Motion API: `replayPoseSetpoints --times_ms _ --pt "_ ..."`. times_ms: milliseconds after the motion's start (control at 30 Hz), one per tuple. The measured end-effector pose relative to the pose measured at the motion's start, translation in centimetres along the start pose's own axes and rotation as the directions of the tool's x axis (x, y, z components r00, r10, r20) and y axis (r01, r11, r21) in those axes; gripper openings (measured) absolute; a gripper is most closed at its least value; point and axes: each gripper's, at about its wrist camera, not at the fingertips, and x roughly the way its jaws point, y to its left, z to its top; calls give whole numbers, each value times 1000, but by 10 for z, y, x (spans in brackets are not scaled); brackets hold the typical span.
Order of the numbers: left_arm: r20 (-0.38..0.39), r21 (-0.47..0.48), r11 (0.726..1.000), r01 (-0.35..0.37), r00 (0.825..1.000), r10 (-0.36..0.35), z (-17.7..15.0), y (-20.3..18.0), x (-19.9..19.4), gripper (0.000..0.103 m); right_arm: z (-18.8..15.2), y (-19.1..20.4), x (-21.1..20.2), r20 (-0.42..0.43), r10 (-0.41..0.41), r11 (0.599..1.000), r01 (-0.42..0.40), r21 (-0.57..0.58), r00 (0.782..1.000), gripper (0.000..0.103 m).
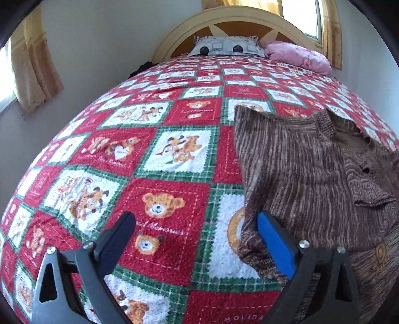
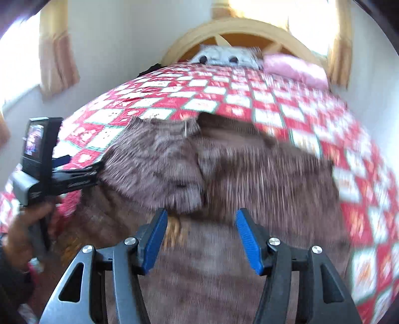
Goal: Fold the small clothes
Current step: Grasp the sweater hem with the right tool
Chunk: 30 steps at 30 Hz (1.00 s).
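With the sweater point(image 1: 311, 174) flat on the bed point(image 1: 159, 154) for folding, left gripper point(image 1: 197, 239) and right gripper point(image 2: 202, 224) fingers stand apart, empty.

Bedspread point(image 1: 159, 189) left of the brown knit garment point(image 1: 299, 174) lies bare and passable. Pillows point(image 1: 227, 47) against the headboard point(image 1: 224, 22) block the far end.

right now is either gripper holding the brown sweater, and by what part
Nothing is held. The left gripper stands wide open beside the brown sweater. The right gripper is open above it, with no fabric pinched.
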Motion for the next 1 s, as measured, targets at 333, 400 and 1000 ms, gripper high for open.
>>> replayPoseSetpoints --times_ms 333,400,1000 --pt "-13 -34 999 25 1000 -25 -2 4 9 103 31 31 76 -107 -145 971 120 -209 984 47" --pt "-14 -38 999 28 999 -29 -2 4 9 103 42 3 68 -70 -182 981 176 -84 981 47" --pt "-8 -49 998 33 999 -33 0 5 10 103 -3 -28 54 -176 234 927 -165 336 956 40"
